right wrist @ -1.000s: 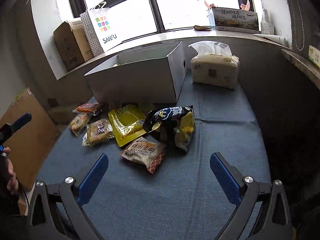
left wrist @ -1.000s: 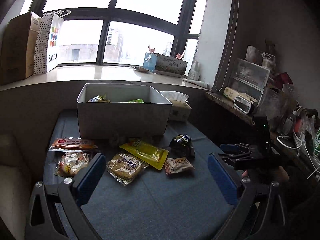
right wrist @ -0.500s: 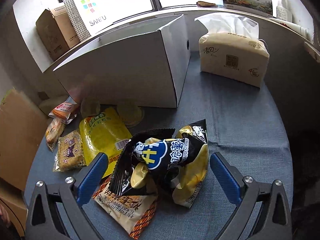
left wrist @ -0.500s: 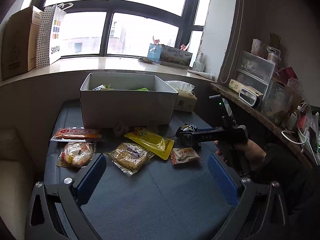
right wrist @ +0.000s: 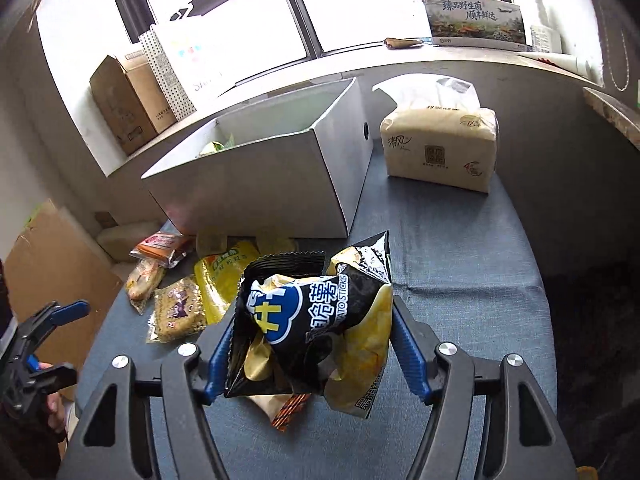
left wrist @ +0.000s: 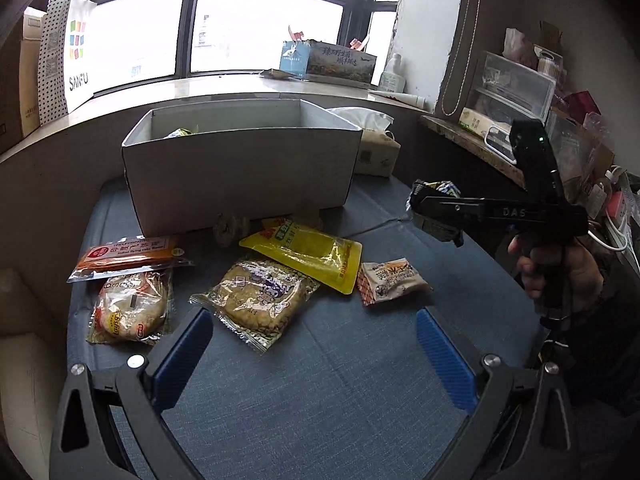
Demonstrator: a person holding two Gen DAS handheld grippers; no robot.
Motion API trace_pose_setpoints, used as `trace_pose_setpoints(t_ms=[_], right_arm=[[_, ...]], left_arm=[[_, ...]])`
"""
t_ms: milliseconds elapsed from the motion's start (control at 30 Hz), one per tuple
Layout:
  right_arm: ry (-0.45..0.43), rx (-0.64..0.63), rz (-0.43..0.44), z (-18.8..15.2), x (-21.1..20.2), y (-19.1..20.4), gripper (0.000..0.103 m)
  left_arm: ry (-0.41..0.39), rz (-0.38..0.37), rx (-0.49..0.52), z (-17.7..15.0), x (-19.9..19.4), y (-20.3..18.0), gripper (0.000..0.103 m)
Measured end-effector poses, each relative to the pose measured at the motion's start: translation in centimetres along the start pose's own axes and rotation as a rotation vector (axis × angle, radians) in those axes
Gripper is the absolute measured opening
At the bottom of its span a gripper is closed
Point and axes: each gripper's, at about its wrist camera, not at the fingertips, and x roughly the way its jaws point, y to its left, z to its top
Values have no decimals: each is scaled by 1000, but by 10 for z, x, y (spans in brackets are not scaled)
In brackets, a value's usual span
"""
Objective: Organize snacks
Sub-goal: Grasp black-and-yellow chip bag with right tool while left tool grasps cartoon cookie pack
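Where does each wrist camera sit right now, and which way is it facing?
Left wrist: behind the open left gripper, low over the blue table, facing the white box and window; right gripper and hand show.
Right wrist: behind the right gripper, shut on the black chip bag, facing the box; left gripper at the left edge.
Shared: box, yellow pouch, tissue pack.

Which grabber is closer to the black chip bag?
The right. The right hand-held gripper has the black chip bag squeezed between its fingers, while the left hand-held gripper waits open over the other snacks.
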Motion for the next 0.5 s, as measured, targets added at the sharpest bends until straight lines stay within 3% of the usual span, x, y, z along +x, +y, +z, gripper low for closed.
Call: trace_pose_setpoints(t_ms=[133, 433, 467, 500], right_arm=[[-42, 5, 35, -10, -35, 6, 73], [-106, -15, 49, -36, -82, 15, 73], [-110, -12, 44, -38, -83, 15, 73], [-107, -8, 40, -40, -84, 14, 73]], left_arm=[[117, -50, 39, 13, 48, 16, 103], [233, 10, 76, 21, 105, 37, 102], [238, 21, 85, 19, 108, 37, 99], [237, 34, 93, 17, 108, 36, 89]])
